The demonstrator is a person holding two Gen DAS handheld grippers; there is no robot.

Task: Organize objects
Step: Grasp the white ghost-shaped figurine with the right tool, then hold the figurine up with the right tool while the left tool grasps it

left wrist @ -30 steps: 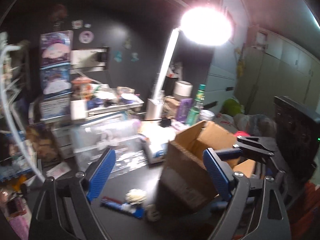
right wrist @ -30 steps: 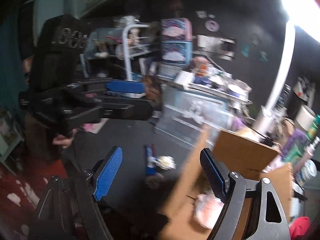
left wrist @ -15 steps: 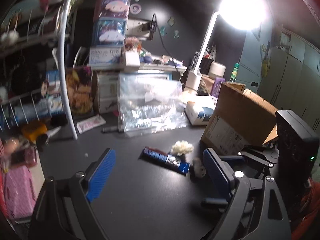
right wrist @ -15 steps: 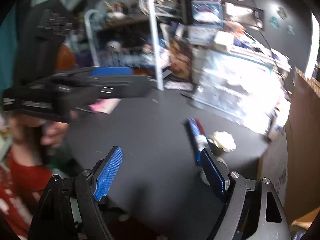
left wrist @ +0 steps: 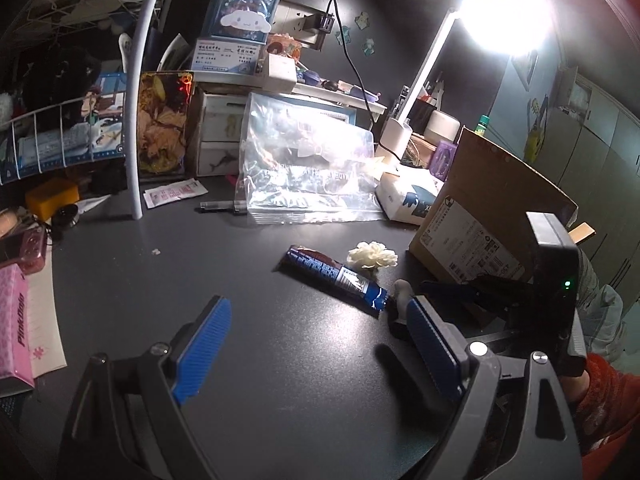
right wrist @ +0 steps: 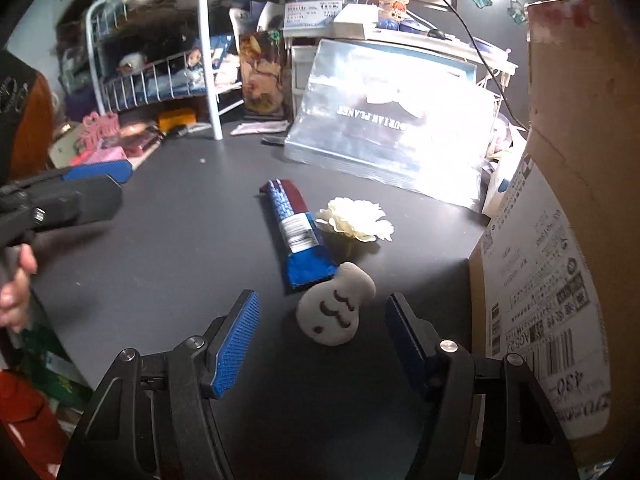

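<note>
A blue snack bar wrapper (right wrist: 296,232) lies on the dark desk (right wrist: 168,248), with a white fabric flower (right wrist: 354,220) beside it and a small white plush face (right wrist: 334,312) at its near end. My right gripper (right wrist: 320,336) is open and low over the desk, its pads on either side of the plush, apart from it. My left gripper (left wrist: 316,344) is open and empty above the desk, short of the wrapper (left wrist: 336,276) and flower (left wrist: 372,256). A cardboard box (left wrist: 492,216) stands to the right; it also shows in the right wrist view (right wrist: 560,240).
A clear plastic bag of papers (left wrist: 308,172) leans at the back. A white wire rack (left wrist: 136,92), drawers and boxes crowd the back left. A lit desk lamp (left wrist: 504,16) and a tissue pack (left wrist: 412,196) stand at the back right. Pink boxes (left wrist: 16,320) lie at the left edge.
Both grippers swung down and left from the box toward the desk. The right gripper has come close around the plush. The views now show the wrapper and flower nearer.
</note>
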